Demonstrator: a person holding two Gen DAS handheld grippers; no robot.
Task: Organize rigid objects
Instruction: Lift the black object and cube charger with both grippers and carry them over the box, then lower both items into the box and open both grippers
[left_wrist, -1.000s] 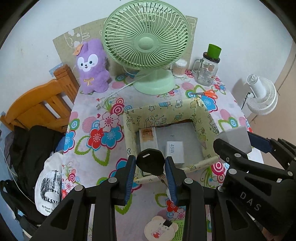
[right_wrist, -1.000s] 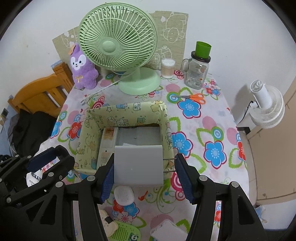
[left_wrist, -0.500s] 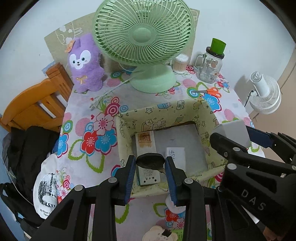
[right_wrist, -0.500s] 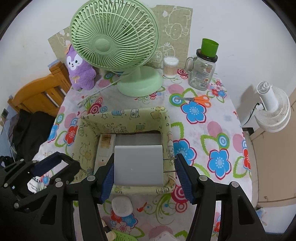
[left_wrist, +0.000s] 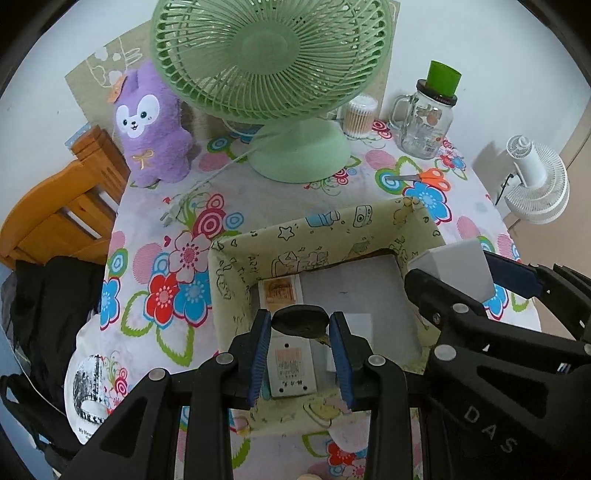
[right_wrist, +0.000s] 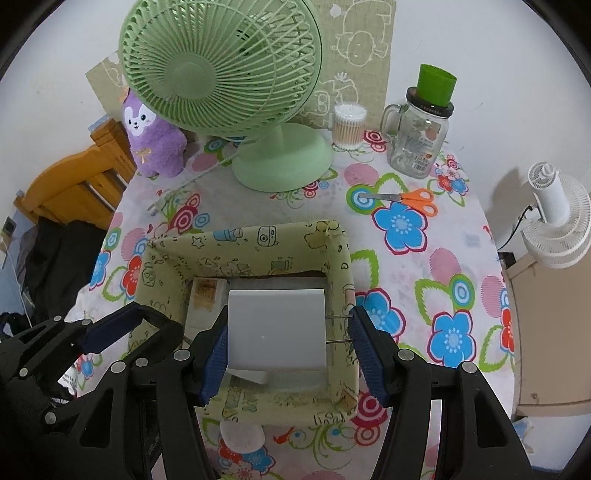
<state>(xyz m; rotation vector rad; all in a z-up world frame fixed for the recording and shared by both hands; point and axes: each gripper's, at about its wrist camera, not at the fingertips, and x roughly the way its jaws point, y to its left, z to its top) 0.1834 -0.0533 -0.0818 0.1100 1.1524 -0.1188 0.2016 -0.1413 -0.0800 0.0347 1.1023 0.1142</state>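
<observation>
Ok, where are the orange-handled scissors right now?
The orange-handled scissors lie flat on the flowered tablecloth, right of the green desk fan base, in front of the glass jar mug and beyond the patterned fabric box.

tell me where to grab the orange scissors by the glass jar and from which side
Grip the orange scissors across the twin handle loops, coming straight down from above. They lie flat on the floral tablecloth with the loops toward the glass jar and the thin closed blades pointing away from it. The loops are the thickest, widest part; the blades sit too low and slim for the pads to catch.
</observation>
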